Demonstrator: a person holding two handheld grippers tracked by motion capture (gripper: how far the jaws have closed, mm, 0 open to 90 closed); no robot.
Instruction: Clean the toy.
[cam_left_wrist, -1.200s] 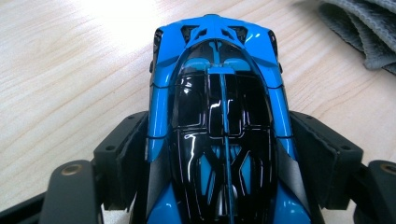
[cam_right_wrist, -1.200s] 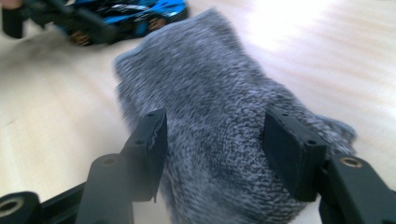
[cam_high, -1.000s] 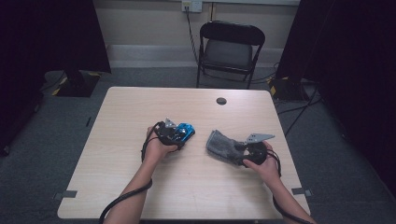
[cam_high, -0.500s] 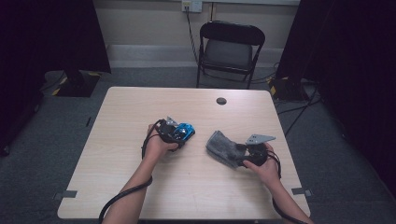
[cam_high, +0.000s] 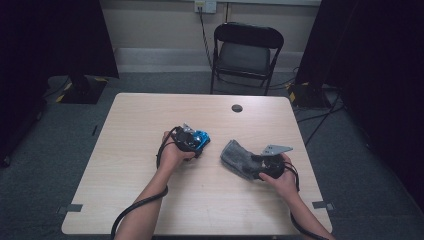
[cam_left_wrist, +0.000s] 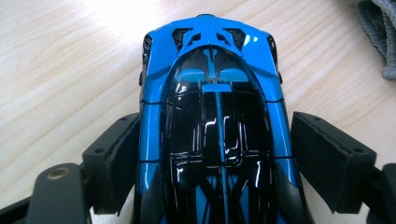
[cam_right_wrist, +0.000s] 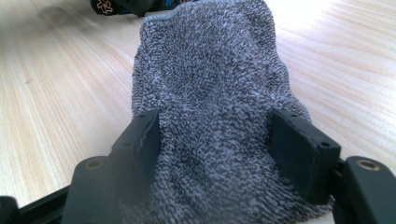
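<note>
A person sits at a light wooden table (cam_high: 130, 165) and holds a gripper in each hand.

The left gripper (cam_high: 192, 142) is near the middle of the table. A small blue and black toy car (cam_left_wrist: 212, 116) sits between its jaws. In the left gripper view, the jaws have just been opening. The right pad (cam_left_wrist: 327, 158) stands a little apart from the car, with bare table showing in the gap. The left pad is right beside the car's side, and it is hard to tell if it touches. So the jaws are spread around the car and do not pinch it. The car rests on the table with its far end pointing away from the hand.

The right gripper (cam_high: 255, 167) is to the right of the car, near the right side of the table. It pinches a fuzzy grey cloth (cam_right_wrist: 210, 107). In the right gripper view, the cloth bulges between the two pads and both pads press into it. The far end of the cloth lies flat on the table. The cloth and the car are near each other but do not touch.

A small dark round spot (cam_high: 237, 108) sits on the far part of the table. A black folding chair (cam_high: 245, 55) stands behind the table.
</note>
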